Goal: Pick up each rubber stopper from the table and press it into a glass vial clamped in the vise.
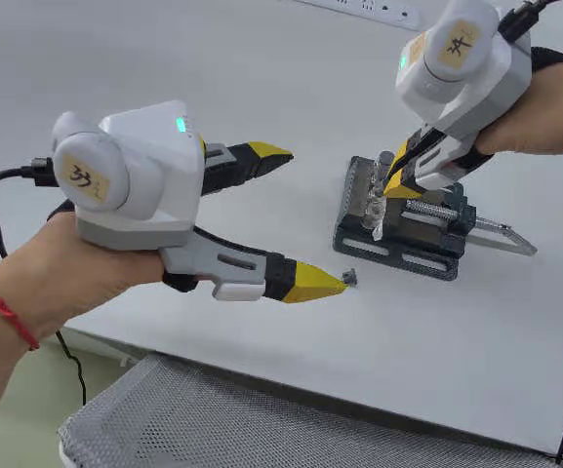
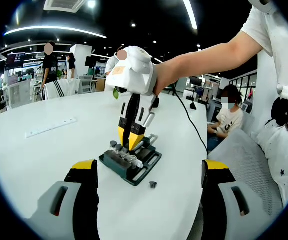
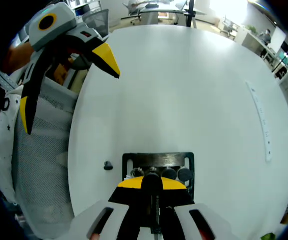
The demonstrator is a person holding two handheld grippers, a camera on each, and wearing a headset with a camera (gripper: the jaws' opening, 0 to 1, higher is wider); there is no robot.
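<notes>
Lying just ahead of the wide-open, empty left gripper: loose stopper; right gripper pinches a second stopper over the vise.

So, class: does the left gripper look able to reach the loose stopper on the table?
Probably yes. The left gripper has its jaws open, the stopper lies on bare table just beyond one tip, and the right gripper is away over the vise.

Vise on the table; loose stopper just left of it — right claw above.
</notes>
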